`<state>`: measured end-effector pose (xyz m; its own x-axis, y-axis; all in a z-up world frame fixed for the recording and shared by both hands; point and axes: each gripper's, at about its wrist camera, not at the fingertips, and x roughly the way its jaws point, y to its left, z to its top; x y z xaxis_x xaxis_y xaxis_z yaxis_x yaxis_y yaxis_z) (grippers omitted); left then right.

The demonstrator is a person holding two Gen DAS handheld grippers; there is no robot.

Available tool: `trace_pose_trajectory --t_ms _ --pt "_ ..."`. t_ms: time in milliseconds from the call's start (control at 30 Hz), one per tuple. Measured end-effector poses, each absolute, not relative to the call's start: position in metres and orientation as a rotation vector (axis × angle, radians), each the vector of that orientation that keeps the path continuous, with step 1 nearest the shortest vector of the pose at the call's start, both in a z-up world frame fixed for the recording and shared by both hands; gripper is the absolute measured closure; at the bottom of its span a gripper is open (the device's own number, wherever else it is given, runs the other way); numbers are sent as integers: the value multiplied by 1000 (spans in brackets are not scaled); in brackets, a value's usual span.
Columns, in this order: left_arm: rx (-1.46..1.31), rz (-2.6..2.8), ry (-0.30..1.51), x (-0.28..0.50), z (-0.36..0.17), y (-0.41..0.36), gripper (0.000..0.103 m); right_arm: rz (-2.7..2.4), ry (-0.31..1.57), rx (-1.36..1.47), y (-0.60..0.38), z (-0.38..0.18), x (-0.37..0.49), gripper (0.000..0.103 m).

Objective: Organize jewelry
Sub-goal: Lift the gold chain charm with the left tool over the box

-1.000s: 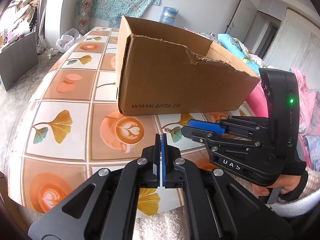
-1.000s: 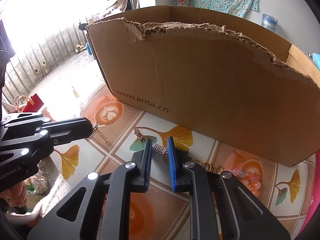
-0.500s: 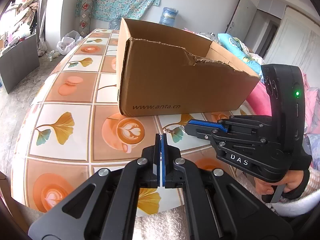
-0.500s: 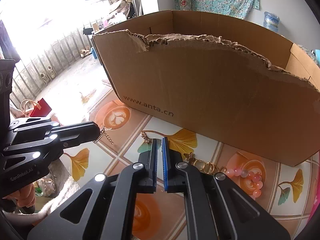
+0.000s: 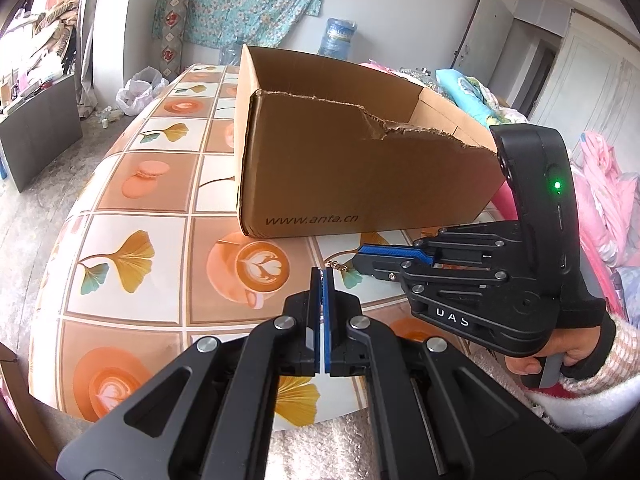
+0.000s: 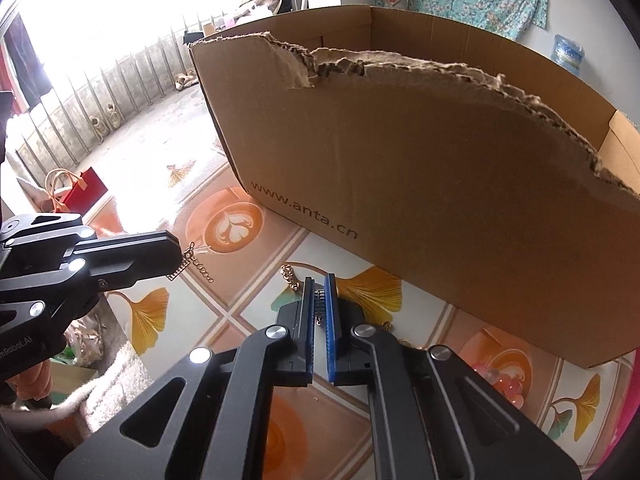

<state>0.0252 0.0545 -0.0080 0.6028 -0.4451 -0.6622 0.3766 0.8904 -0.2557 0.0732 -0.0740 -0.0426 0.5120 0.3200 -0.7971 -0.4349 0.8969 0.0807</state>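
Tiled tablecloth [image 5: 132, 184] carried the torn cardboard box [image 5: 340, 176]. Left gripper [image 6: 178, 258] was clamped on a small gold chain [image 6: 198, 266]; right gripper [image 6: 320, 308] had closed around a gold bracelet [image 6: 290, 276] before the box.

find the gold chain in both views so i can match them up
Left wrist view: gold chain shows just beyond the left claw, at the tip of the right claw.
Right wrist view: it hangs from the left claw at centre left.
Shared landmark: cardboard box printed www.anta.cn.
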Motion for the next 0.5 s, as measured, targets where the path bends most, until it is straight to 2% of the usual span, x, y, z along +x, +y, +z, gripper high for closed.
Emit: trace_pose_trajectory --t_ms 267,500 --pt "-85 -490 748 20 9 58 103 485 890 -43 -91 -23 59 98" --pt "-41 -562 596 13 67 54 103 518 766 77 -128 38 47 98"
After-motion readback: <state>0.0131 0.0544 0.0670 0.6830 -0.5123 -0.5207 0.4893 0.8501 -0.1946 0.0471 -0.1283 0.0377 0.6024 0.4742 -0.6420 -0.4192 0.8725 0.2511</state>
